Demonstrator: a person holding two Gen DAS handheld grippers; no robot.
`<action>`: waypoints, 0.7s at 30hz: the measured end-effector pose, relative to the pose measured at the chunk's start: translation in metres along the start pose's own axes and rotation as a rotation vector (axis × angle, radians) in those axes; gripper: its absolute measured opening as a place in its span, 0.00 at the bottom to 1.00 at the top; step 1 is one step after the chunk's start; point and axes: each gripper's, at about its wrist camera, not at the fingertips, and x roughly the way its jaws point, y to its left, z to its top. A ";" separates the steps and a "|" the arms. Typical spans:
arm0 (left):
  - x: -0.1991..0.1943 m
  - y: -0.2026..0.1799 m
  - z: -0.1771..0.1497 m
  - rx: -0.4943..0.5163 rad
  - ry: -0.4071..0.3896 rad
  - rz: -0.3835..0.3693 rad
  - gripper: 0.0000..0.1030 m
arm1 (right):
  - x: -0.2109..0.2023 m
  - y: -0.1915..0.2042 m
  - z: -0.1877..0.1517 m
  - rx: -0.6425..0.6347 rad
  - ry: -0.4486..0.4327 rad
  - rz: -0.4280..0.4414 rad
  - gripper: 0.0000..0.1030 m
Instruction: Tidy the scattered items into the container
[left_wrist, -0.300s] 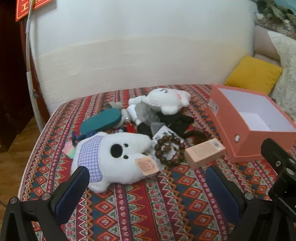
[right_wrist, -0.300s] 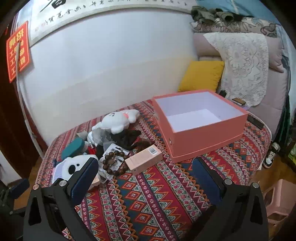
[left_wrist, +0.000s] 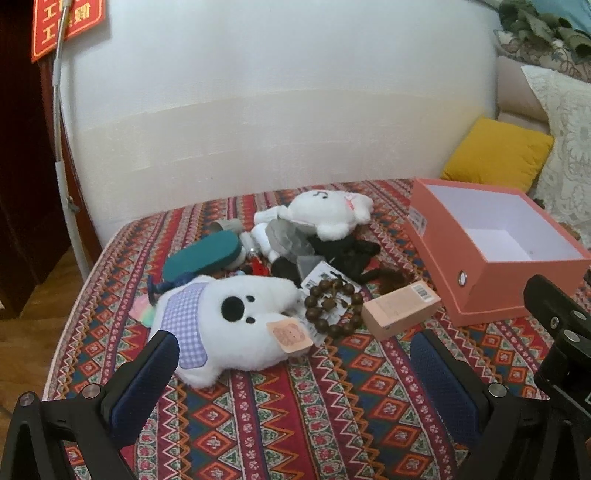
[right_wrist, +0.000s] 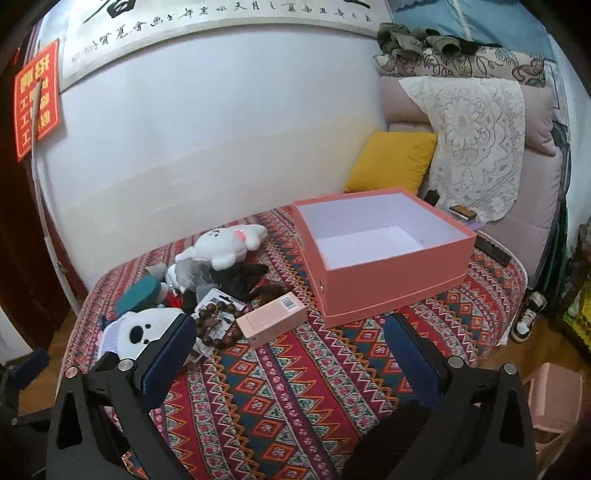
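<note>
An open pink box (left_wrist: 491, 291) (right_wrist: 395, 284) stands empty on the patterned cloth at the right. Left of it lies a heap: a white plush with a checked scarf (left_wrist: 229, 317) (right_wrist: 144, 328), a white plush rabbit (left_wrist: 328, 214) (right_wrist: 225, 245), a brown bead bracelet (left_wrist: 332, 306) (right_wrist: 214, 321), a small pink carton (left_wrist: 400, 314) (right_wrist: 271, 319), a teal case (left_wrist: 203, 256) and dark cloth (left_wrist: 347, 253). My left gripper (left_wrist: 291, 365) is open and empty just short of the checked plush. My right gripper (right_wrist: 290, 354) is open and empty in front of the carton.
The cloth-covered table (left_wrist: 314, 413) ends at a white wall behind. A yellow cushion (right_wrist: 393, 160) and a sofa with a lace cover (right_wrist: 476, 140) lie right. The right gripper's body (left_wrist: 561, 332) shows at the left view's right edge. A shoe (right_wrist: 528, 312) is on the floor.
Both views have shifted slightly; the items and box lie where they were. Both grippers stay open.
</note>
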 end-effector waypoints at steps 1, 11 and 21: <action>-0.002 0.004 0.000 -0.008 0.000 -0.011 1.00 | -0.001 0.000 0.000 -0.006 -0.002 -0.006 1.00; -0.004 0.010 -0.004 -0.020 -0.011 -0.029 1.00 | -0.009 0.005 0.001 -0.069 -0.017 -0.071 1.00; -0.004 0.011 -0.002 -0.018 -0.010 -0.020 1.00 | -0.010 0.006 -0.001 -0.105 -0.024 -0.098 1.00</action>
